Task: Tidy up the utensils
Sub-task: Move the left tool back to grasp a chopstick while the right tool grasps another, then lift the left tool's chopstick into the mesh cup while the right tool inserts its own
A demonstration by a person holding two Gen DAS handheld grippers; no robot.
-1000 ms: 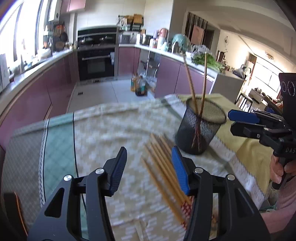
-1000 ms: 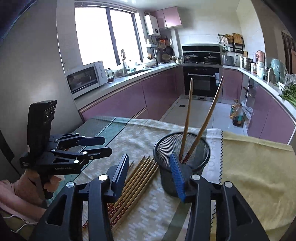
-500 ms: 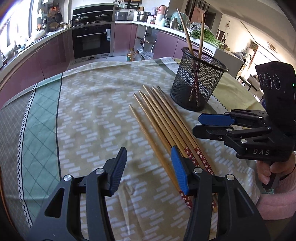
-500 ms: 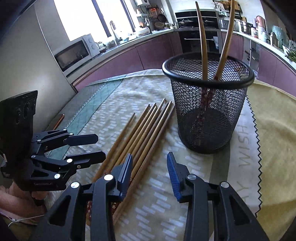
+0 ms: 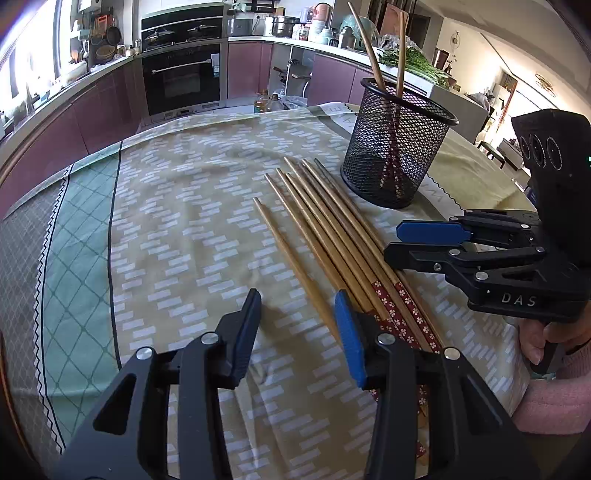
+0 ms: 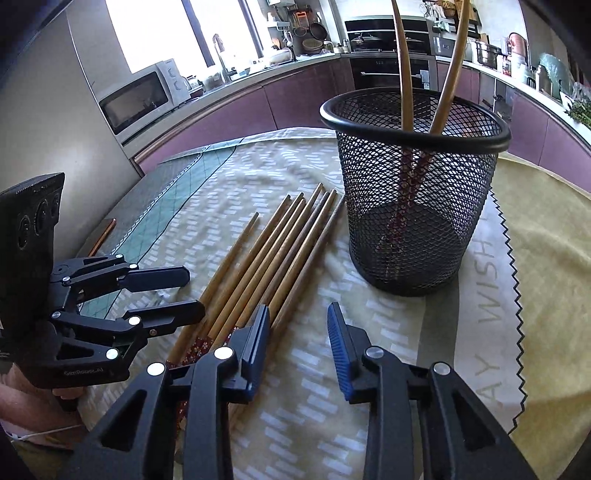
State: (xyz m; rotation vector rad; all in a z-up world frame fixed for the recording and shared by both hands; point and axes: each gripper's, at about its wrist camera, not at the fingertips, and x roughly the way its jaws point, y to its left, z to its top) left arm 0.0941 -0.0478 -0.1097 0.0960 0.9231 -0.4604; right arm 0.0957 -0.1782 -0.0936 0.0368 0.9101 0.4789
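daylight from window [image 6: 177, 33] | sharp | fisheye-bent, dark corners

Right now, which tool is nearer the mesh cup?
Right. The right tool sits just in front of the cup; the left tool is farther back, across the chopsticks.

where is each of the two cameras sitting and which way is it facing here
Left wrist: on the left gripper, low over the tablecloth, facing the oven; its own open fingers show, plus the right gripper.
Right wrist: on the right gripper, facing the mesh holder and window; its own open fingers show, plus the left gripper.
Shared: loose chopsticks, mesh holder, both grippers.
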